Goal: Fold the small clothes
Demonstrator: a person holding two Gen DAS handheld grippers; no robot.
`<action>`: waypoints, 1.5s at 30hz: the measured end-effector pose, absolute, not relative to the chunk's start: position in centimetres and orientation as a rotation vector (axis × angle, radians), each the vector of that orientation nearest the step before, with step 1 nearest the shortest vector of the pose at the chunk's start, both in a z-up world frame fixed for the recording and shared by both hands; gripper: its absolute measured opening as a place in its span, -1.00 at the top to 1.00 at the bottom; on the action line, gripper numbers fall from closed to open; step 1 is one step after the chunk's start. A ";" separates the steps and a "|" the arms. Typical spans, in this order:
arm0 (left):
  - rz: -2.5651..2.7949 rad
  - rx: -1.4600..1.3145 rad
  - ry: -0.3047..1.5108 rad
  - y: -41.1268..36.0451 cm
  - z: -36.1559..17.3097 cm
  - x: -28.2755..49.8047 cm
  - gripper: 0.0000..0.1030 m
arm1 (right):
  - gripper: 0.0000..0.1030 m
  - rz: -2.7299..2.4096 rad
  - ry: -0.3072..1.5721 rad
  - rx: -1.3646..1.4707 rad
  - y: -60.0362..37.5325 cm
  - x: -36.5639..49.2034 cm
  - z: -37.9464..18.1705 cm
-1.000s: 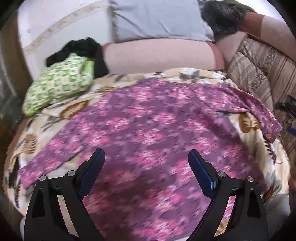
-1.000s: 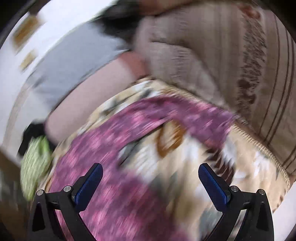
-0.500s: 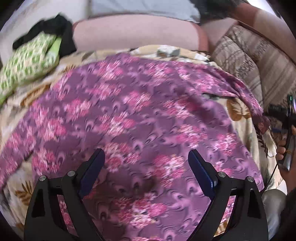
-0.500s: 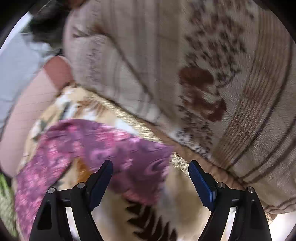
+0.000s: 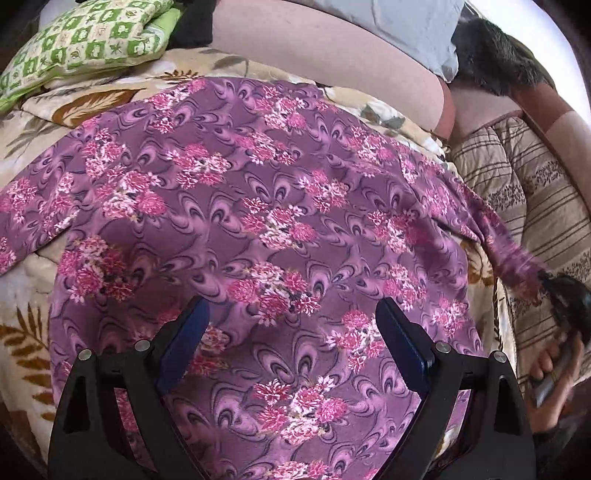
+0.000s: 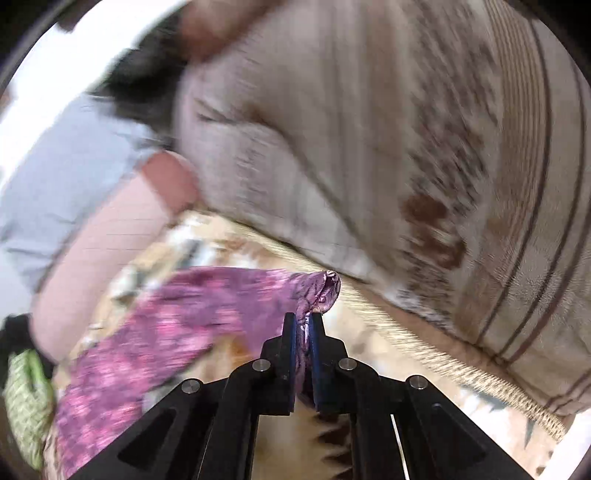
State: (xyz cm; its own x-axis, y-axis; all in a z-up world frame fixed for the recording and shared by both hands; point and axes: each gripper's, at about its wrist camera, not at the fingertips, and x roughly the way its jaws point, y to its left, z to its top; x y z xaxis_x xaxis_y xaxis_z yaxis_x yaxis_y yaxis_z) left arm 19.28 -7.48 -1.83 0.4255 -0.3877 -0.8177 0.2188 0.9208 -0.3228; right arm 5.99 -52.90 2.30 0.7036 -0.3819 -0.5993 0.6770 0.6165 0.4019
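A purple garment (image 5: 258, 221) with pink flowers lies spread flat over a cream leaf-print blanket (image 5: 88, 103). My left gripper (image 5: 291, 325) hovers open just above the garment's near part, nothing between its blue pads. In the right wrist view my right gripper (image 6: 303, 325) is shut on the end of the garment's right sleeve (image 6: 207, 314), which bunches out past the fingertips. In the left wrist view that sleeve (image 5: 509, 258) stretches to the far right, where the right gripper (image 5: 565, 291) and a hand (image 5: 554, 369) show blurred.
A green checked pillow (image 5: 85, 44) lies at the back left. A pink bolster (image 5: 314, 51) and a grey pillow (image 5: 399, 22) run along the back. A beige striped quilt (image 6: 443, 147) is piled on the right, close behind the held sleeve.
The right gripper closed from wide open onto the sleeve end. The left gripper sank closer to the garment and rolled, still open.
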 end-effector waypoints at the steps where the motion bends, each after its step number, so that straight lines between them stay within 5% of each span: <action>1: -0.380 -0.171 1.064 -7.5 -1.6 19.1 -0.78 | 0.89 -0.626 0.455 0.618 -50.7 5.6 3.4; 6: -0.401 -0.149 1.022 -6.1 0.4 18.9 -0.78 | 0.89 -0.433 0.328 0.449 -38.7 5.5 8.3; 12: -0.370 -0.259 0.965 -1.1 2.2 21.1 -0.78 | 0.89 -0.094 0.392 0.313 -26.3 12.0 9.1; 15: -0.359 -0.306 0.975 0.7 1.6 22.4 -0.78 | 0.89 0.047 0.437 0.318 -22.0 13.2 6.2; 22: -0.408 -0.441 1.084 2.4 -0.9 24.4 -0.78 | 0.89 0.315 0.975 0.561 -18.4 19.6 -8.2; 27: -0.408 -0.435 1.114 2.0 -2.4 24.6 -0.78 | 0.86 0.431 0.913 0.697 -21.9 20.1 -5.7; 29: -0.445 -0.453 1.147 1.1 -3.4 24.4 -0.78 | 0.72 0.293 0.853 0.593 -23.8 19.8 -3.8; 31: -0.499 -0.428 1.186 -0.7 -4.4 24.0 -0.78 | -0.02 0.112 0.843 0.520 -26.3 20.1 -3.2; 37: -0.613 -0.366 1.207 -6.4 -5.6 23.4 -0.72 | -0.14 -0.046 0.873 0.751 -33.9 20.7 -5.1; 42: -0.541 -0.206 1.157 -9.0 -6.4 22.8 -0.45 | -0.13 -0.076 0.960 0.840 -35.9 21.5 -8.3; 45: -0.549 -0.229 1.164 -9.2 -6.4 23.3 0.56 | 0.04 -0.122 0.971 0.812 -36.3 22.0 -8.8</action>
State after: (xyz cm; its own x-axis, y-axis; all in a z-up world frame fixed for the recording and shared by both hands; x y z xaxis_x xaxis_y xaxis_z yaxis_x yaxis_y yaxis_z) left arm 23.31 -9.17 -6.40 0.2828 -0.5207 -0.8055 0.2902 0.8469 -0.4456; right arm 21.97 -36.27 -8.83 0.5823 0.2520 -0.7729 0.4355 0.7061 0.5583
